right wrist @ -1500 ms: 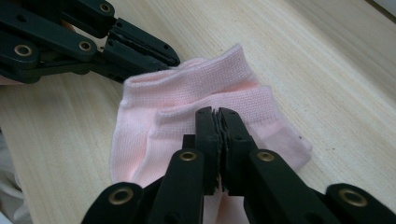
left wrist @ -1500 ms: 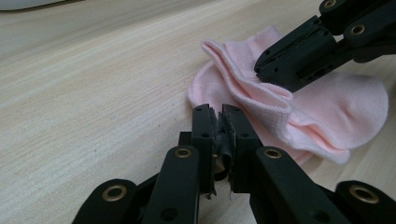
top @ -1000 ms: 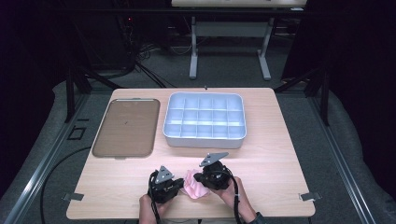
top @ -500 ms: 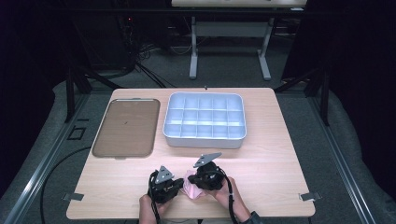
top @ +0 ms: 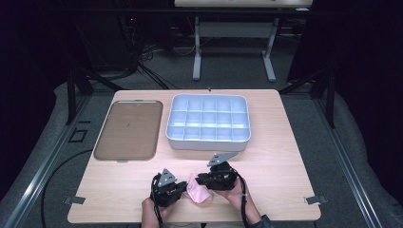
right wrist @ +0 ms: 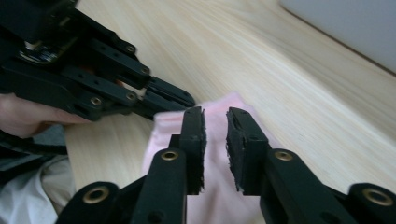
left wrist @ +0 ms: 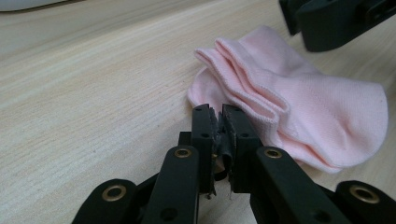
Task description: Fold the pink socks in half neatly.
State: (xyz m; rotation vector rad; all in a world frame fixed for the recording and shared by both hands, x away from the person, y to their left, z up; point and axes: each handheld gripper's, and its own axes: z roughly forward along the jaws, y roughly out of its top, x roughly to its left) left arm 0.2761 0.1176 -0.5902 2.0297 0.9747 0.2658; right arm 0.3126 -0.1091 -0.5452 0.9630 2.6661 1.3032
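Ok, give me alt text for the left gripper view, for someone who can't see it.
The left gripper, jaws closed together, points at the near edge of a folded pink sock lying flat on the wooden table; whether it pinches any cloth is unclear. The right gripper's black body hangs over the sock's far side at the top right.

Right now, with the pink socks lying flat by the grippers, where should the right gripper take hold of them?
Probably at the ribbed cuffs, where the pink socks stack into a thick raised edge that the pads can pinch. The right gripper hovers over the socks, its jaws having just been opening with nothing pressed between them; come down from above, across the cuff. The left gripper is shut at the socks' edge.
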